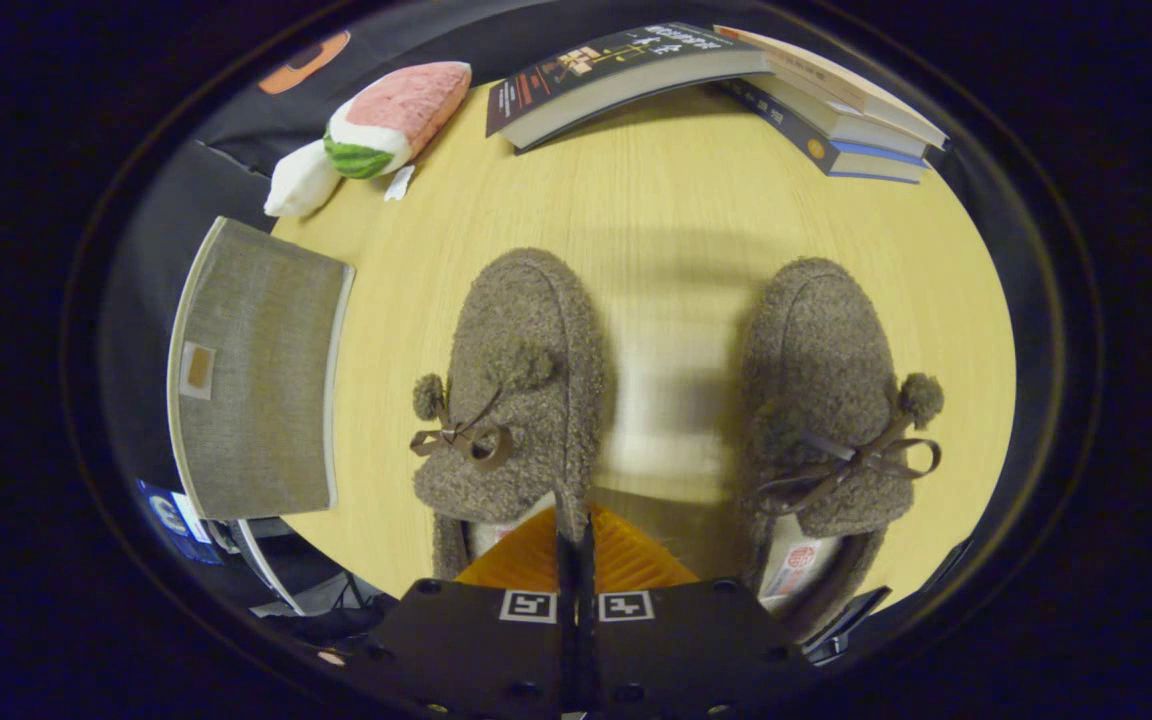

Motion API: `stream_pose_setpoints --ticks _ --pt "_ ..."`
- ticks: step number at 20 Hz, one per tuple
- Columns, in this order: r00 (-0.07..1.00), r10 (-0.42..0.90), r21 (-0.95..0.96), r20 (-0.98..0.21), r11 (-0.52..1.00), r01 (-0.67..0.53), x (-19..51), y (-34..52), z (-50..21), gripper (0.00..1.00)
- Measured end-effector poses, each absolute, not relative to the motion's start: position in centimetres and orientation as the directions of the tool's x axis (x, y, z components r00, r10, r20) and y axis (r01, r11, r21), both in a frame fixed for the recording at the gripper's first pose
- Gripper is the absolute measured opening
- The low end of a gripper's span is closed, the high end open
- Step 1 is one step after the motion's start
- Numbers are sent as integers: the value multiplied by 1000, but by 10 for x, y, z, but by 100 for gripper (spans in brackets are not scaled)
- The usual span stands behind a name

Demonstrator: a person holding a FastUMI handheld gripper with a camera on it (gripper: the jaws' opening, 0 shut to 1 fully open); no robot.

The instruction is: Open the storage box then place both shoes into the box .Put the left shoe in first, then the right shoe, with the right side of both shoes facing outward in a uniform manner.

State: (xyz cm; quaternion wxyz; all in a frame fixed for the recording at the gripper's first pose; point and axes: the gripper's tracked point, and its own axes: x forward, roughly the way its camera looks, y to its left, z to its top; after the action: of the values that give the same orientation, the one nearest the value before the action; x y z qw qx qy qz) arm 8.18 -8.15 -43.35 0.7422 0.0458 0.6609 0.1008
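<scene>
One round table of pale yellow wood grain (676, 210) carries everything inspected. Largest item on it is the grey woven-fabric storage box (254, 370), sitting at the table's edge well to the side of the shoes, lid closed, with a small tan patch on its face. Next, a stack of paperback books (726, 85) lies at the far rim, the dark-covered top volume fanned off the others. Two fuzzy brown slippers with pom-poms and ribbon bows stand side by side, toes pointing away and apart from each other: the left-hand slipper (521, 390) sits just ahead of the fingers, its heel opening partly hidden behind them; the right-hand slipper (821, 400) stands off to the other side. A plush watermelon-slice toy (376, 125) rests near the far rim, between box and books (a small white tag beside it). The gripper (576, 545) hovers over the near edge, fingers (564, 560) pressed together with nothing held between them.
</scene>
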Motion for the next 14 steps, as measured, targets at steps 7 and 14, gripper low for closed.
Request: stream_pose_setpoints --ticks 7,14 --pt "144 289 286 -947 957 -39 65 -58 -371 1" --pt "244 359 349 -901 933 -82 60 14 -273 1"
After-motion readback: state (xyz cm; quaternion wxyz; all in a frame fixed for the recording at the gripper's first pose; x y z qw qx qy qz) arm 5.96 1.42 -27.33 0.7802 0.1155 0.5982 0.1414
